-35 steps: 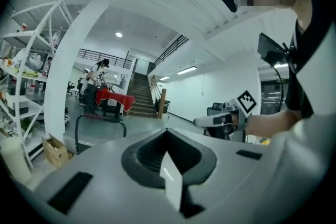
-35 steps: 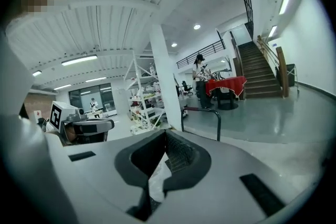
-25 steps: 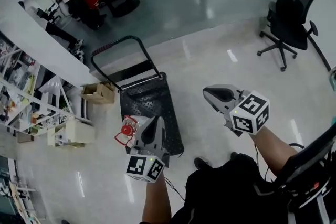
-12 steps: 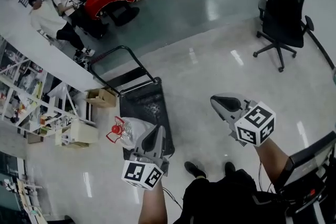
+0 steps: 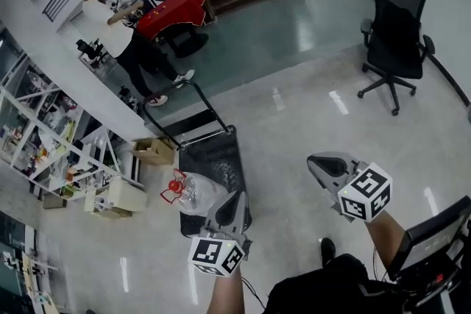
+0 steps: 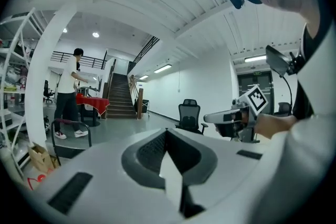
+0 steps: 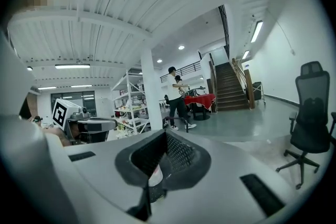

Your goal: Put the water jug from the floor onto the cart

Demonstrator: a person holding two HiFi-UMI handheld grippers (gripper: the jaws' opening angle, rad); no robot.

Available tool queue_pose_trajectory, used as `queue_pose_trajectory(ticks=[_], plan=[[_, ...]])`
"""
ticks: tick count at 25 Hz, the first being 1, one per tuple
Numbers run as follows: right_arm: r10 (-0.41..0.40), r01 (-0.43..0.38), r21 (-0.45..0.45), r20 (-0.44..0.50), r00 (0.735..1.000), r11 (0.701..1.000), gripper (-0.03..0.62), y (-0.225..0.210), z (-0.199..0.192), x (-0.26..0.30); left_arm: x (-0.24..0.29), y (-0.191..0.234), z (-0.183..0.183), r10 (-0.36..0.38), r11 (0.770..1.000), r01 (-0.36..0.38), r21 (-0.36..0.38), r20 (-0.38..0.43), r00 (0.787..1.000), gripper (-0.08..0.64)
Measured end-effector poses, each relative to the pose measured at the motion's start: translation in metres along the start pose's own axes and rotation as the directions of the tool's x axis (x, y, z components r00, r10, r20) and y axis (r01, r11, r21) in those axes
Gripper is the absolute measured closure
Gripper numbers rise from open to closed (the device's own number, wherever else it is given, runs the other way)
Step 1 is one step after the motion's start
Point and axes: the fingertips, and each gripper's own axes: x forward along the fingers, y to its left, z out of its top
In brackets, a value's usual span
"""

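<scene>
Head view: A person stands over a black cart (image 5: 221, 158) on the polished floor (image 5: 294, 121), with the left gripper (image 5: 232, 197) and right gripper (image 5: 314, 160) both held out level and empty. The water jug (image 5: 195, 196), clear with a red handle, sits at the cart's near left corner, just beside the left gripper's tip. Whether it rests on the floor or already on the deck cannot be told from here. An office chair (image 5: 394, 33) stands well apart at right.

Left gripper view: The fingers (image 6: 149, 150) are pressed together with nothing between them. They aim across the room toward the stairs (image 6: 119, 96), not down at the jug.

Right gripper view: These fingers (image 7: 178, 152) are likewise pressed together and bare. Beyond them is a standing person (image 7: 176, 97) by a red-draped surface (image 7: 199, 99).

The step in hand looks like the approach, with no grasp begun. The next move probably calls for dipping a gripper toward the jug, spreading its fingers and closing them on the red handle or the neck. The second gripper could steady the body for the lift onto the deck.
</scene>
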Motion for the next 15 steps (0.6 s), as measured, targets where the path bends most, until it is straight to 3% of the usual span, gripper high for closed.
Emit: queue_pose_trajectory(ticks=[4, 8, 15], plan=[[-0.046, 0.046, -0.003, -0.008, 0.999, 0.999, 0.589, 0.051, -0.022, -0.027, -0.050, -0.009, -0.011, -0.031, 0.999, 0.031, -0.006, 0.028, 0.999, 0.558], [-0.098, 0.098, 0.008, -0.032, 0.995, 0.995, 0.589, 0.102, -0.051, -0.044, -0.099, -0.013, -0.025, -0.084, 0.996, 0.083, 0.042, 0.033, 0.996, 0.558], [-0.136, 0.136, 0.007, -0.060, 0.989, 0.991, 0.589, 0.183, -0.066, -0.080, -0.165, -0.031, -0.044, -0.159, 0.985, 0.161, -0.061, 0.025, 0.987, 0.558]])
